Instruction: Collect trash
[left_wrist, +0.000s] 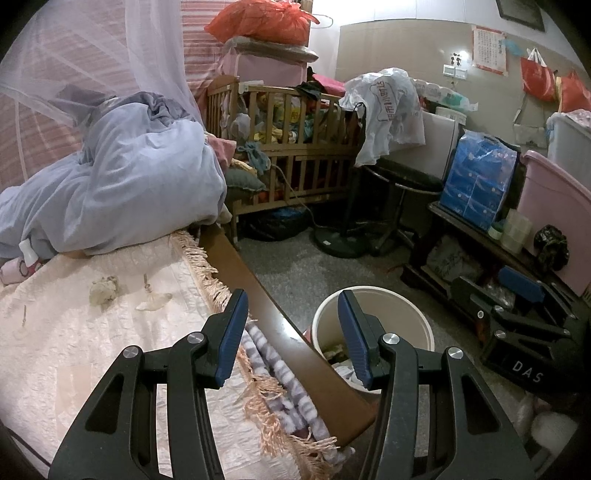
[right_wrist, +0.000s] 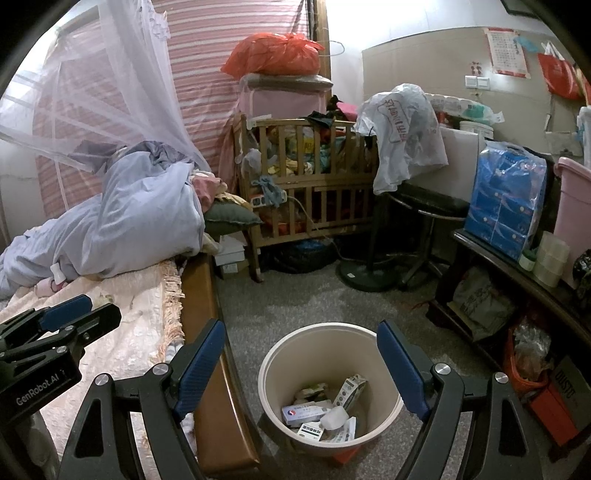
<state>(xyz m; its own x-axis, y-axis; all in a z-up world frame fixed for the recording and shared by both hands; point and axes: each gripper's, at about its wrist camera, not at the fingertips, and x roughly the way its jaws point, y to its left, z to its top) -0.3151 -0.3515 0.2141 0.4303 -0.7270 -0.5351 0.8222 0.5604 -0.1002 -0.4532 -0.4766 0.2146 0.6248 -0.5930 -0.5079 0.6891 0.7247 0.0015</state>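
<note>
Both claws empty, bin (right_wrist: 328, 387) part filled.
Left claw (left_wrist: 293, 332), half open, is best lowered over the wad (left_wrist: 103, 290) near the bed (left_wrist: 74, 350) edge; right claw (right_wrist: 301, 365) wide.

The left wrist camera sits above the bed edge (left_wrist: 236, 258) and looks forward and slightly down along its own fingers, toward the wooden crib (left_wrist: 284, 147). The right wrist camera is beside it, further right, over the floor, and faces the same way; the waste bucket (right_wrist: 328, 384) stands close below it. Both views share the bucket (left_wrist: 373, 332), the crib (right_wrist: 310, 177), the blue duvet (left_wrist: 122, 184) and the black stool (right_wrist: 428, 206). Each camera also sees the other gripper at its edge.
</note>
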